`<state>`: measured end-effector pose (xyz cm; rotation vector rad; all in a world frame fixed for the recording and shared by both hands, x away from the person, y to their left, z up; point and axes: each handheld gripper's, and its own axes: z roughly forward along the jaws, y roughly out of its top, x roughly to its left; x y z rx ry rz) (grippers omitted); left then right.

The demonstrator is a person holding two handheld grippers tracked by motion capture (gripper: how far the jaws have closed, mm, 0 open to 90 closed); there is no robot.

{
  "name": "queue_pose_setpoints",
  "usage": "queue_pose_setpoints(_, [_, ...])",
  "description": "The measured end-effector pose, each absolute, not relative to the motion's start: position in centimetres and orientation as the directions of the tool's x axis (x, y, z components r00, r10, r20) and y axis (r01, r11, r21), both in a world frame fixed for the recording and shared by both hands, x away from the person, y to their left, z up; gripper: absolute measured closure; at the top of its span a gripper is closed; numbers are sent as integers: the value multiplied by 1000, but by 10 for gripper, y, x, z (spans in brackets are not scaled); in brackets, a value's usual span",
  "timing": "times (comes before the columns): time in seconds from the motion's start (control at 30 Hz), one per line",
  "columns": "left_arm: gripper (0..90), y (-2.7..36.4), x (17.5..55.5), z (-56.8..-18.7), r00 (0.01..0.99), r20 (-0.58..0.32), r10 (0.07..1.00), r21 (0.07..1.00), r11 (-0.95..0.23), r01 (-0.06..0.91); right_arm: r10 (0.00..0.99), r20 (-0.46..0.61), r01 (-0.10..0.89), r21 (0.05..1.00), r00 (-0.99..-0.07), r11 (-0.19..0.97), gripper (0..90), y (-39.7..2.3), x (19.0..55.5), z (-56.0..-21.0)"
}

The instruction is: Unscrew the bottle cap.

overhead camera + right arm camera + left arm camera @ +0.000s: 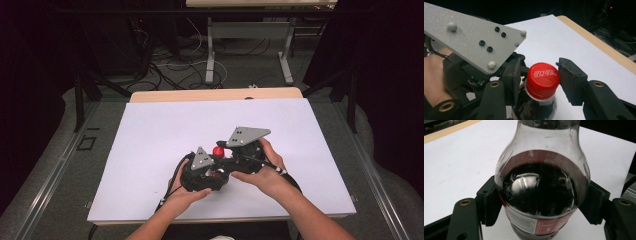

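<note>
right gripper (541, 80) is sitting released around the red cap (542, 80), ribbed pads flanking it, the right one clearly off, the left too close to tell. left gripper (541, 205) is clenching the bottle (541, 190) at its belly, pads pressing the clear plastic. bottle is standing upright on the white desk (150, 150) between both hands, long axis vertical, cap straight ahead of the right gripper. glossy rounded shoulder, dark cola inside, red label band

Sheet (165, 130) evenly lit from overhead; surroundings left dark. Glare seen on bottle (541, 187) between left jaws; focus soft.
</note>
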<state>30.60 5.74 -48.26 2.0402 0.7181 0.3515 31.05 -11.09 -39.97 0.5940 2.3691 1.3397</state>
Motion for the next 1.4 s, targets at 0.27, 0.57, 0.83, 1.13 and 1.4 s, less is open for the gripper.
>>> queue_pose_setpoints(0.27, [300,57,305,-482,804,-20,594,835,-433,340,472,-125,146,856,-873,496,604,-109,319,-400])
queue_pose_setpoints(0.57, [300,56,304,-481,804,-32,594,842,-417,342,268,-98,60,848,-959,527,610,-120,340,-394])
queue_pose_setpoints(0.83, [300,58,306,-481,790,-38,612,844,-404,353,386,-77,133,862,-919,490,479,-119,327,-394])
queue_pose_setpoints(1.13, [300,57,305,-481,789,-37,613,844,-404,353,483,-67,193,862,-873,469,525,-113,318,-398])
queue_pose_setpoints(1.4, [300,57,305,-480,797,-29,603,842,-415,344,433,-91,148,861,-897,487,606,-108,327,-398])
